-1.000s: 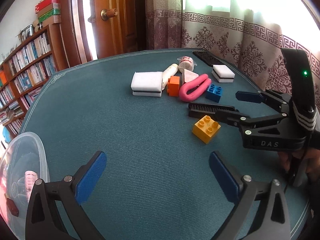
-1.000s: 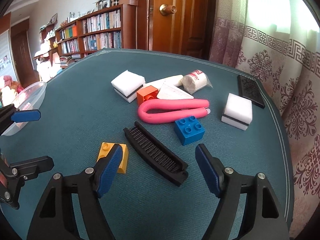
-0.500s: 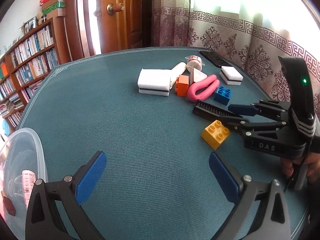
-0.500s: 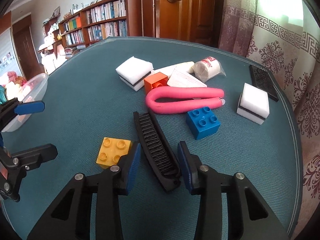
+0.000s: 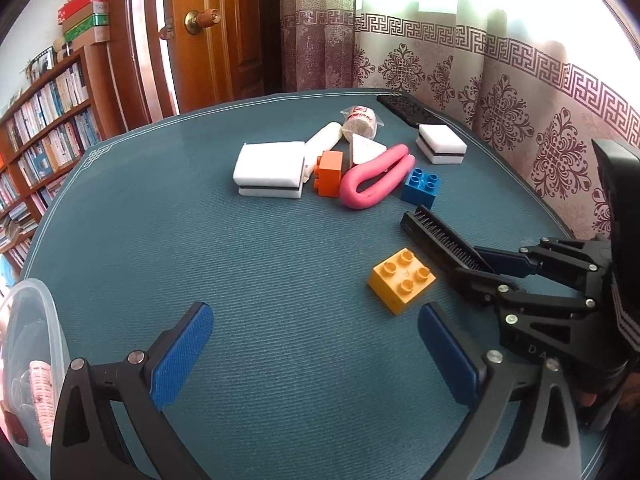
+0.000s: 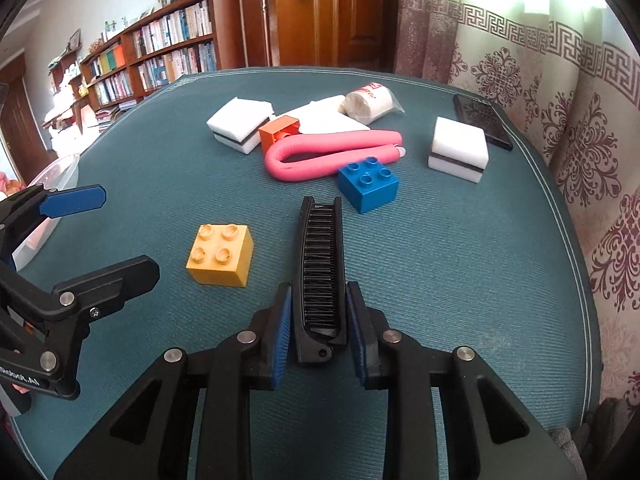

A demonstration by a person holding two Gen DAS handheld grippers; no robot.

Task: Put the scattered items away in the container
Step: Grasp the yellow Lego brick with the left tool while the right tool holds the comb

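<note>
Surface: teal woven table cloth, with bookshelves, a wooden door and patterned curtains behind.
Right gripper: my blue pads are clenched on the near end of the black comb, bristles up, its far end pointing at the blue brick.
Left gripper: my fingers are spread wide, grasping nothing, above bare cloth.
Yellow brick: just left of the comb, apart from it.
Writing: "DA" on the right gripper's body, left-wrist view only; "ROBOT.AI" partly legible on the left gripper's body, right-wrist view only; red print on the wrapped roll, unreadable.
Container: clear plastic tub at the table's left edge; the left-wrist view shows a pink-printed roll and a dark red piece inside, the right-wrist view only its rim.
Scattered pile: pink foam curler, orange brick, two white sponges, white tube, black patterned slab.
</note>
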